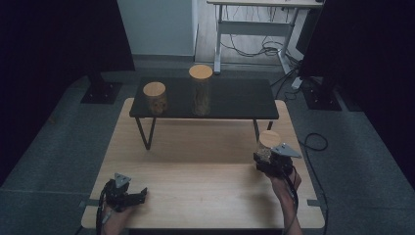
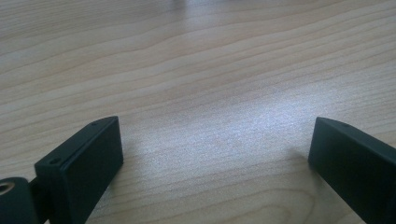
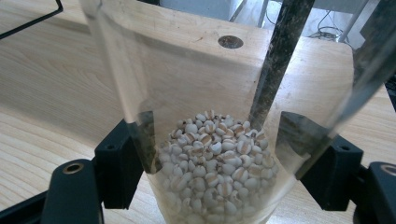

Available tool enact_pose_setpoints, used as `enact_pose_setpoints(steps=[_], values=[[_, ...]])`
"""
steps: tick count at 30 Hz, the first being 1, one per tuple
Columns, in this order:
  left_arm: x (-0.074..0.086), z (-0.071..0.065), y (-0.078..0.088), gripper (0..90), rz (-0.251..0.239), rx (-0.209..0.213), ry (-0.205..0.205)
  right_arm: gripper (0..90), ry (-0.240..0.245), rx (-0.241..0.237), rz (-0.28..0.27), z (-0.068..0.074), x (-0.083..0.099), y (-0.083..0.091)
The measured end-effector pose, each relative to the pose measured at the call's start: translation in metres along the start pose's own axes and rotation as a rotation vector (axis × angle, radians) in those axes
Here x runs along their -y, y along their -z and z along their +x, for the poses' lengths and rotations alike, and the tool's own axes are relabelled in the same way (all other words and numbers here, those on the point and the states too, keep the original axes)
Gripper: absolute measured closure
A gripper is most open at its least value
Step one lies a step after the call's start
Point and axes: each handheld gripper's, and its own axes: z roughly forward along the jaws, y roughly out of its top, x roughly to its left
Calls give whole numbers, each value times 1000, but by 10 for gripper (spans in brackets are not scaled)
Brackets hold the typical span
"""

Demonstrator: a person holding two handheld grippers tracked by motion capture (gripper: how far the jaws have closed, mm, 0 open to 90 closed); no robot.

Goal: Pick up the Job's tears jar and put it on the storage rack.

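Where the right gripper [image 1: 266,157] clamps it, at the table's right side in the high view: clear jar [image 3: 219,154], gripped low on its wall, jaws pressing both sides in the right gripper view. Contents: pale round grains [image 3: 215,163] with brown creases, heaped in the bottom part; upper wall clear. Closure: light wooden lid [image 1: 269,138], on the jar's top, tipped toward the far side in the high view. Carried by the right hand [image 1: 284,183], forearm entering from the bottom edge; grey three-cornered plate [image 1: 286,150] on top of the gripper, just right of the lid.

Left gripper [image 1: 128,194]: released, jaws standing wide apart with bare wood between them in the left gripper view; placed near the table's front left corner, well apart from the jar; grey plate on top, cable trailing off the front edge.

Support: light wooden table [image 1: 195,181], grain running across.

Farther back on the table: low black shelf [image 1: 235,100] on thin metal legs. On its left half: short jar [image 1: 155,98] with wooden lid, dark filling; just to its right, tall jar [image 1: 201,90] with wooden lid, brownish filling. Both upright, near each other, not touching.

Beyond: grey floor, white desk frame [image 1: 254,29] with loose cables beneath.
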Motion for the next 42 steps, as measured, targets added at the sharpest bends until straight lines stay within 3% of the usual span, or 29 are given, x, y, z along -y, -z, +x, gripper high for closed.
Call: enact_pose_setpoints(steps=[42], values=[[0,0,0,26,2,1,-3,249,4,-26,2,11,-42,6]])
